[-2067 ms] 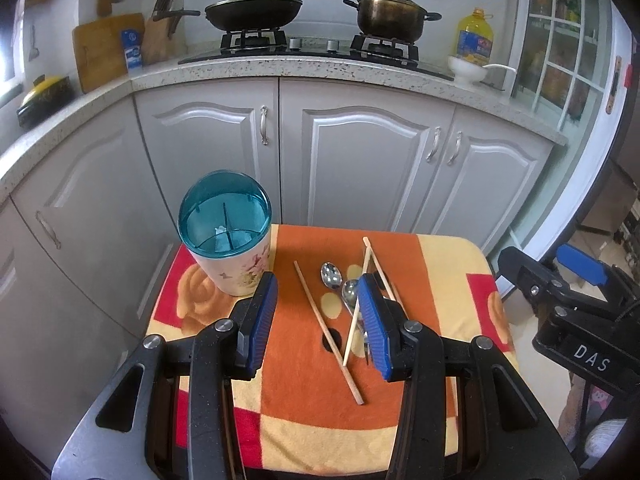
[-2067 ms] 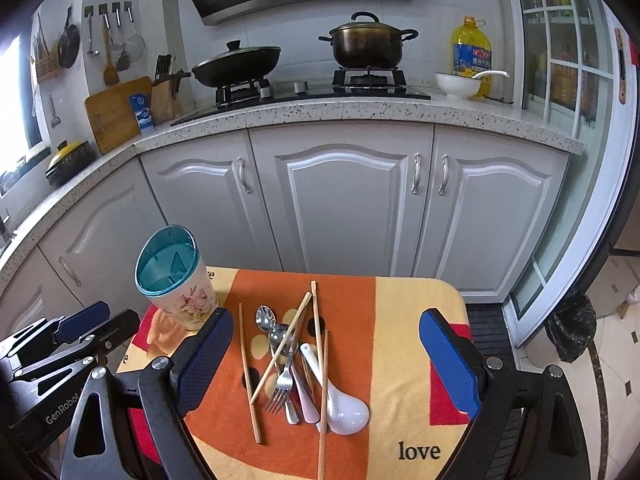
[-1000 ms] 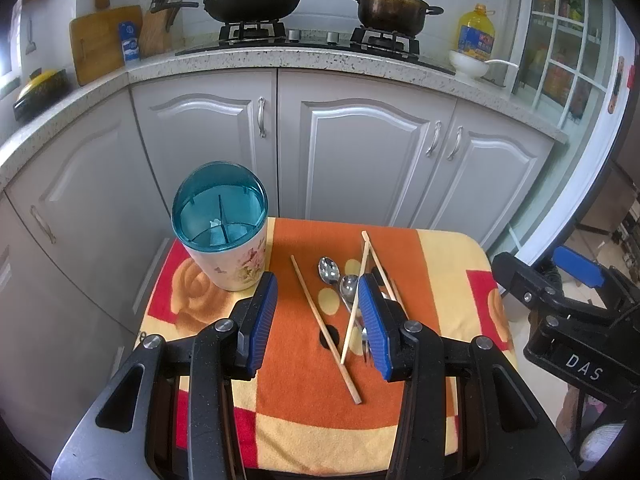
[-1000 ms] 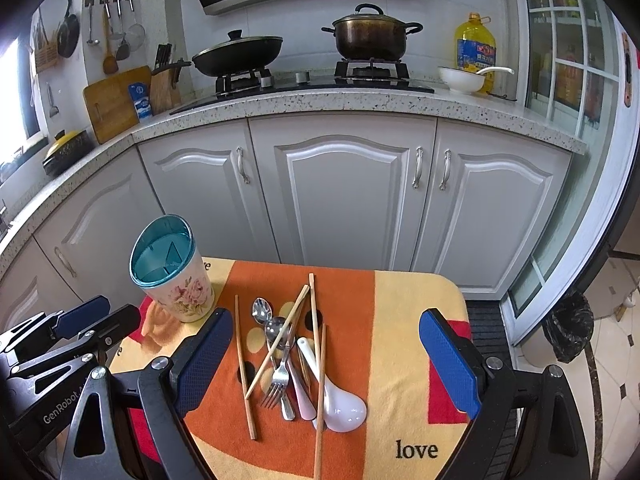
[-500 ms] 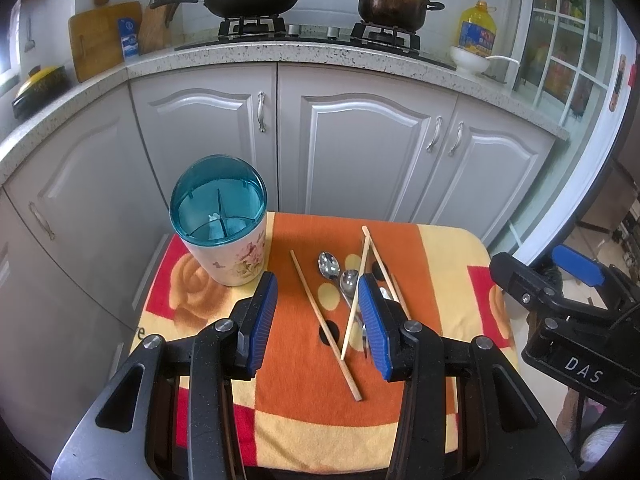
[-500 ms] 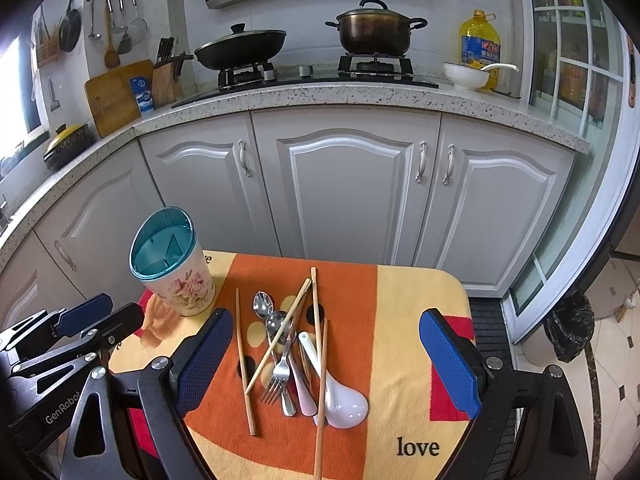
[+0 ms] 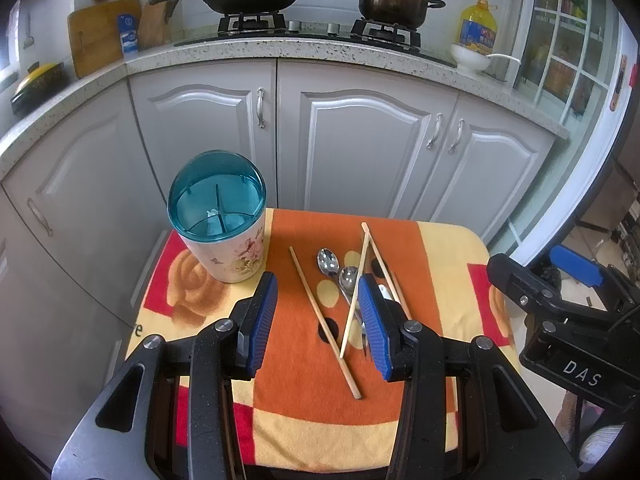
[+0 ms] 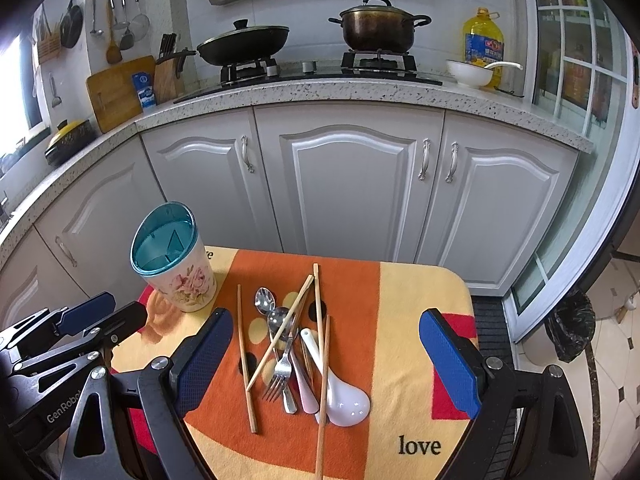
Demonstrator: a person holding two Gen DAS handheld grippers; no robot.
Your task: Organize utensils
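Items I see on the orange and yellow cloth [image 8: 420,300]:
- utensil holder [image 8: 172,258], teal-rimmed, floral, upright, far left.
- Loose pile at centre: chopsticks [image 8: 245,356], two metal spoons [image 8: 266,300], fork [image 8: 280,372], white ceramic spoon [image 8: 340,396], overlapping.
- My left gripper [image 7: 318,320]: fingers apart, empty, above the chopsticks.
- My right gripper [image 8: 326,364]: fingers wide apart, empty, above the pile.

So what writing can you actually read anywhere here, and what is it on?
"love": on the cloth, near edge.
"DAS": on the right gripper body.
"GenRobo", cut off: on the left gripper body.
Oil bottle label: too small to read.
Blue packet by the cutting board: blurred.
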